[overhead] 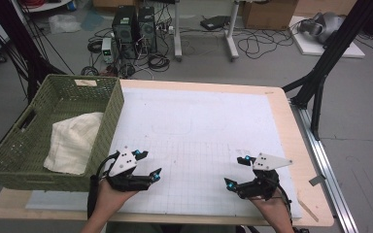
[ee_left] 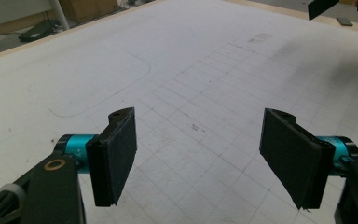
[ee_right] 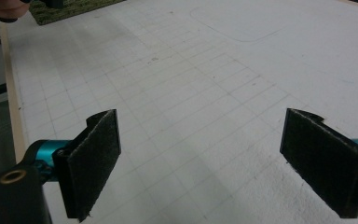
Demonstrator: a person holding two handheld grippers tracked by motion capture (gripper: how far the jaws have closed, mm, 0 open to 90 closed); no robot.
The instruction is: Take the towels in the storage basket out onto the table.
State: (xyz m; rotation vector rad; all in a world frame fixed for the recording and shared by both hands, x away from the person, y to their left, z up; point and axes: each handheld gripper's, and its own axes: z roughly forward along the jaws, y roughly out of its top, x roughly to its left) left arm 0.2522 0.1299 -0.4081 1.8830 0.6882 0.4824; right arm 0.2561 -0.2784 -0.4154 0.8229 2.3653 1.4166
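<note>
The cloth (overhead: 73,141) lies bunched in the green basket (overhead: 111,109) just beside my left gripper (overhead: 145,163); it and my right gripper (overhead: 237,171) hover spread and empty, so the work looks unstarted.

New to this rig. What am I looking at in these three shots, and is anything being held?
No robot arm here: a person holds a pair of hand-held tongs in each hand, the left tongs and the right tongs. The high view looks down from above the person's side of the table. The other two come from cameras riding on each pair of tongs, looking along their black pads at the white gridded mat. At the table's left stands a green basket with a cream cloth inside. Both tongs are open and hold nothing.
</note>
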